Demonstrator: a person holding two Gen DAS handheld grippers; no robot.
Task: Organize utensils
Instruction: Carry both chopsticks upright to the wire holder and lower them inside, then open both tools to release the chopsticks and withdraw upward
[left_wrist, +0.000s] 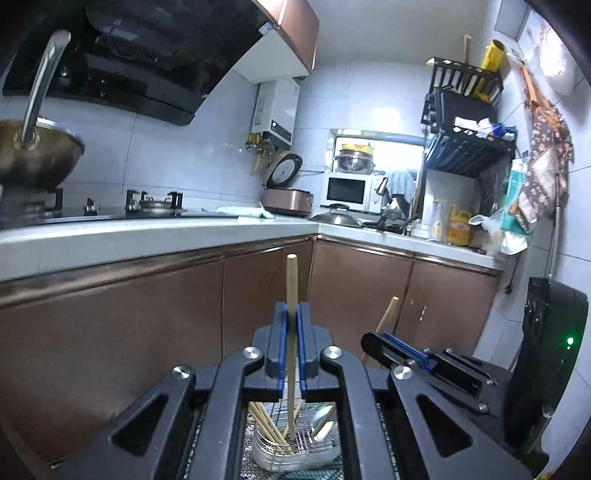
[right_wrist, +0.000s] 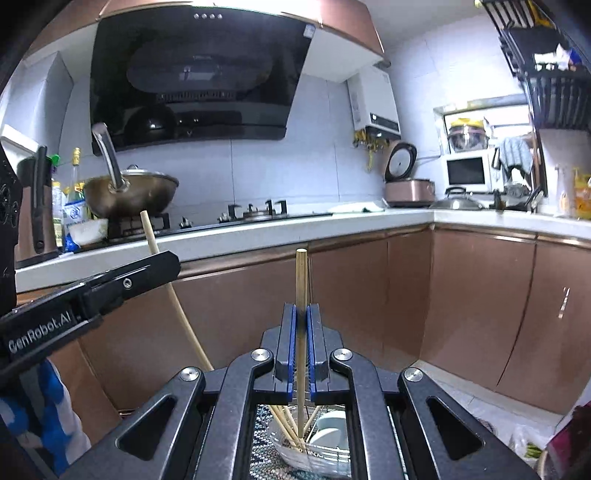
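My left gripper (left_wrist: 291, 314) is shut on a wooden chopstick (left_wrist: 291, 284) that stands upright between its blue pads. Below it a clear holder (left_wrist: 284, 446) on a woven mat holds several chopsticks and white spoons. My right gripper (right_wrist: 302, 314) is shut on another wooden chopstick (right_wrist: 301, 280), also upright, above the same holder (right_wrist: 295, 439) with a white bowl (right_wrist: 330, 428) beside it. The right gripper shows in the left wrist view (left_wrist: 373, 345) at the right, and the left gripper shows in the right wrist view (right_wrist: 166, 264) at the left with its chopstick (right_wrist: 151, 236).
An L-shaped white counter (left_wrist: 147, 236) over copper cabinet doors (left_wrist: 351, 288) lies ahead. A wok (right_wrist: 129, 192) sits on the stove under a black hood. A rice cooker (right_wrist: 406, 184), a microwave (left_wrist: 351, 192) and a black dish rack (left_wrist: 465, 122) stand at the back right.
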